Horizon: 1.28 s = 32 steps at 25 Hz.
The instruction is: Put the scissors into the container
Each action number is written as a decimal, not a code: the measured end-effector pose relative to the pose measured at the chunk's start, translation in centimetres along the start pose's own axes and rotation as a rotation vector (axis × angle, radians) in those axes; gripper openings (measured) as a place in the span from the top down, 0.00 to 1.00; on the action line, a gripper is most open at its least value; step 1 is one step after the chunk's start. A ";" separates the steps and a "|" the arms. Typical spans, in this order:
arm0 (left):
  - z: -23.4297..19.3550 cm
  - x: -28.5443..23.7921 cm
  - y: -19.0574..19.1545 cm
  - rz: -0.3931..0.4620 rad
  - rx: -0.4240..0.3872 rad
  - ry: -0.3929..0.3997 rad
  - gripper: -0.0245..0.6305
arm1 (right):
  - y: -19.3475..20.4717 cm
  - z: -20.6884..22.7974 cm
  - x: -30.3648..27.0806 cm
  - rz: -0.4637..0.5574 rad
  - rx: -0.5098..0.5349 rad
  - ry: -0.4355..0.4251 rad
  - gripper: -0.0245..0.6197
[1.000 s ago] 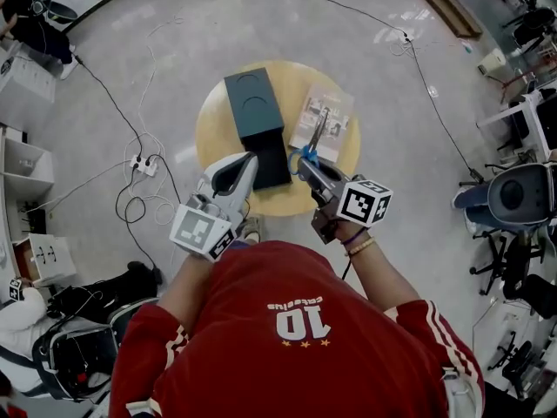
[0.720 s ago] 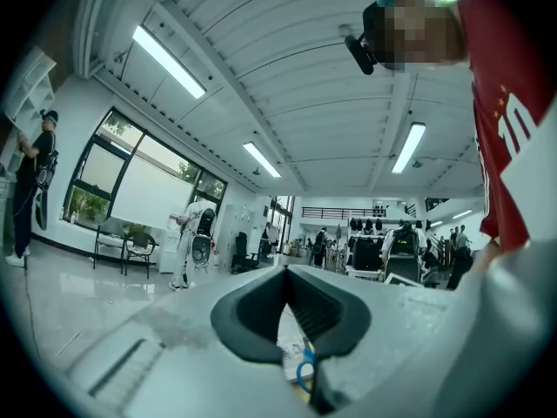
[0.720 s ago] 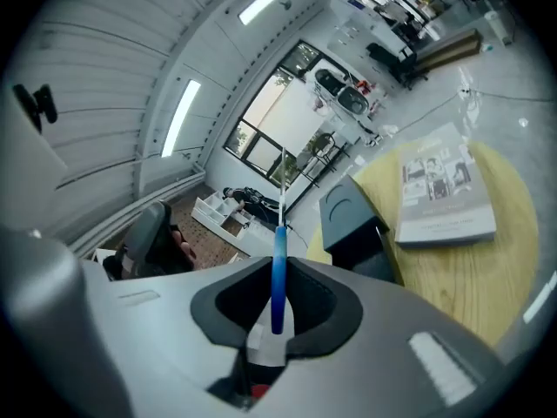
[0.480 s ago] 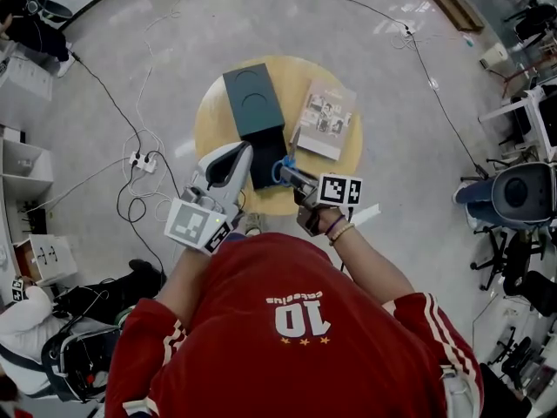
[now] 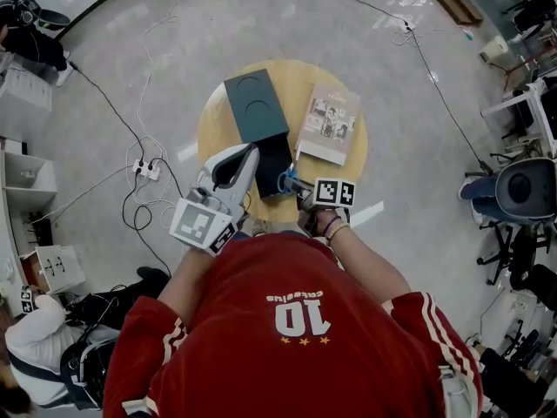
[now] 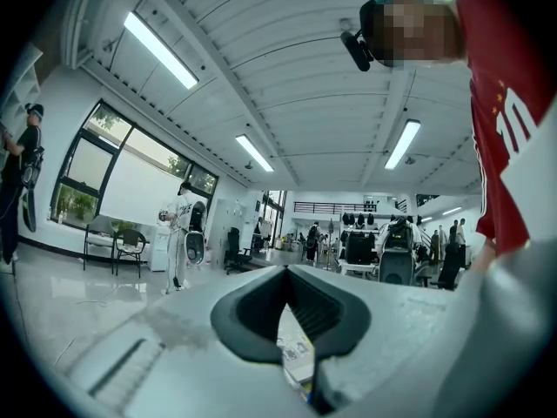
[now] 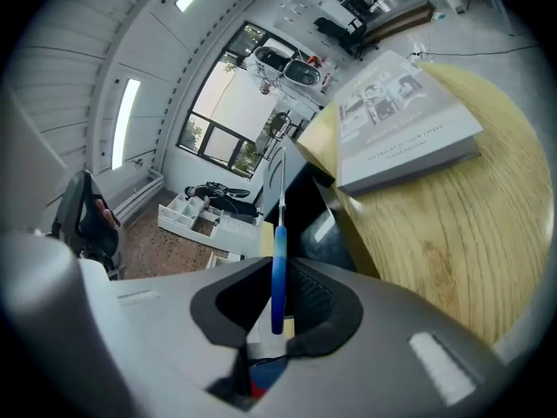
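Observation:
A pair of blue-handled scissors [image 5: 285, 179] is held in my right gripper [image 5: 291, 183], just above the near right edge of the dark teal container [image 5: 255, 104] on the round wooden table [image 5: 213, 129]. In the right gripper view the jaws are shut on the blue handle [image 7: 278, 273], and the blade [image 7: 281, 188] points up and away over the container's dark open inside [image 7: 306, 205]. My left gripper [image 5: 247, 157] hangs at the container's near left side. Its jaws [image 6: 286, 273] meet at the tips with nothing between them.
A paperback book [image 5: 330, 121] lies flat on the table to the right of the container, and it shows as a grey book [image 7: 402, 122] in the right gripper view. Cables and a power strip [image 5: 144, 167] lie on the floor to the left. Chairs and desks ring the room.
My right gripper has carried the scissors left and nearer, from over the book's near edge to the container's open near end. The left gripper has hardly moved.

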<state>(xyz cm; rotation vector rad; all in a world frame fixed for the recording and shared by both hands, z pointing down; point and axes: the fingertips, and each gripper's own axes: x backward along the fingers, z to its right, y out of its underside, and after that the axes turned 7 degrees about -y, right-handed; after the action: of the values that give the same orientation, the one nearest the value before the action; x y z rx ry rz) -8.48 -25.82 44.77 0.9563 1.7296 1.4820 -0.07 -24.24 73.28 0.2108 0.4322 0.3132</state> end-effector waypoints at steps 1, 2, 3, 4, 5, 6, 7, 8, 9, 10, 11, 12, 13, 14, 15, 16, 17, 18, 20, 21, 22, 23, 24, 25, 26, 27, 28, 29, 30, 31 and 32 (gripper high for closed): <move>-0.3 -0.1 0.1 -0.001 0.000 0.005 0.96 | 0.1 0.6 -0.4 0.000 -0.014 0.009 0.88; -0.4 -0.2 0.1 -0.001 -0.002 0.010 0.96 | 0.2 1.1 -0.7 0.004 -0.027 0.018 0.88; -0.5 -0.3 0.0 -0.001 -0.006 0.013 0.96 | 0.2 1.5 -0.8 0.009 -0.038 0.027 0.88; -0.4 -0.3 -0.1 -0.002 -0.011 0.015 0.96 | 0.1 1.7 -0.7 0.015 -0.046 0.037 0.88; -0.4 -0.4 -0.2 -0.004 -0.016 0.016 0.96 | 0.1 2.0 -0.6 0.019 -0.050 0.048 0.88; -0.5 -0.4 -0.3 -0.009 -0.018 0.016 0.96 | 0.0 2.3 -0.6 0.022 -0.053 0.060 0.88; -0.5 -0.5 -0.2 -0.014 -0.019 0.018 0.96 | 0.0 2.7 -0.6 0.023 -0.058 0.068 0.88; -0.6 -0.5 0.0 -0.019 -0.017 0.020 0.96 | 0.0 3.1 -0.7 0.022 -0.067 0.072 0.88; -0.8 -0.6 0.3 -0.023 -0.015 0.022 0.96 | 0.0 3.4 -0.8 0.022 -0.076 0.073 0.88; -0.9 -0.7 0.5 -0.026 -0.013 0.024 0.96 | 0.1 3.6 -1.1 0.021 -0.084 0.074 0.88; -1.0 -0.7 0.7 -0.028 -0.012 0.026 0.96 | 0.1 3.8 -1.3 0.019 -0.090 0.074 0.88; -1.1 -0.7 0.8 -0.030 -0.011 0.027 0.96 | 0.2 3.8 -1.5 0.019 -0.095 0.074 0.88; -1.1 -0.6 0.8 -0.030 -0.010 0.029 0.96 | 0.3 3.7 -1.7 0.020 -0.099 0.074 0.88; -1.2 -0.5 0.8 -0.031 -0.010 0.029 0.96 | 0.3 3.6 -1.8 0.023 -0.106 0.074 0.88; -1.2 -0.5 0.8 -0.031 -0.009 0.029 0.96 | 0.4 3.6 -1.9 0.027 -0.118 0.077 0.88; -1.3 -0.4 0.8 -0.032 -0.008 0.029 0.96 | 0.5 3.6 -2.0 0.029 -0.134 0.082 0.88; -1.5 -0.4 0.9 -0.032 -0.007 0.028 0.96 | 0.6 3.6 -2.1 0.028 -0.151 0.089 0.88; -1.6 -0.4 0.9 -0.032 -0.006 0.027 0.96 | 0.7 3.7 -2.2 0.026 -0.166 0.098 0.88; -1.8 -0.4 0.9 -0.032 -0.002 0.025 0.96 | 0.9 3.7 -2.3 0.022 -0.196 0.118 0.88; -1.9 -0.3 0.9 -0.032 0.002 0.024 0.96 | 1.0 3.8 -2.3 0.020 -0.210 0.127 0.88; -1.9 -0.3 0.8 -0.033 0.004 0.022 0.96 | 1.1 3.8 -2.3 0.017 -0.221 0.134 0.88; -1.9 -0.2 0.8 -0.033 0.006 0.021 0.96 | 1.1 3.8 -2.3 0.013 -0.225 0.142 0.88; -1.9 -0.1 0.8 -0.032 0.006 0.021 0.96 | 1.2 3.8 -2.3 0.007 -0.221 0.151 0.88; -2.0 0.0 0.7 -0.031 0.006 0.021 0.96 | 1.2 3.9 -2.3 0.000 -0.212 0.162 0.88; -2.0 0.0 0.7 -0.029 0.005 0.020 0.96 | 1.3 3.9 -2.3 -0.008 -0.204 0.174 0.88; -2.1 0.1 0.6 -0.027 0.005 0.019 0.96 | 1.4 3.9 -2.2 -0.014 -0.198 0.184 0.88; -2.2 0.2 0.6 -0.025 0.006 0.018 0.96 | 1.4 3.9 -2.2 -0.017 -0.196 0.191 0.88; -2.2 0.3 0.6 -0.024 0.007 0.016 0.96 | 1.4 3.9 -2.2 -0.016 -0.196 0.195 0.87; -2.3 0.4 0.6 -0.024 0.007 0.016 0.96 | 1.3 3.9 -2.2 -0.013 -0.195 0.198 0.87; -2.3 0.4 0.5 -0.024 0.008 0.016 0.96 | 1.2 3.9 -2.1 -0.008 -0.191 0.201 0.86; -2.2 0.5 0.5 -0.023 0.009 0.016 0.96 | 1.1 3.9 -2.1 -0.005 -0.183 0.204 0.86</move>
<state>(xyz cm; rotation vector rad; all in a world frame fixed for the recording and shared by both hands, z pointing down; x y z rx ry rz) -10.58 -26.51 45.57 0.9280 1.7542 1.4725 -0.41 -24.43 77.80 -0.0017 0.6021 0.3690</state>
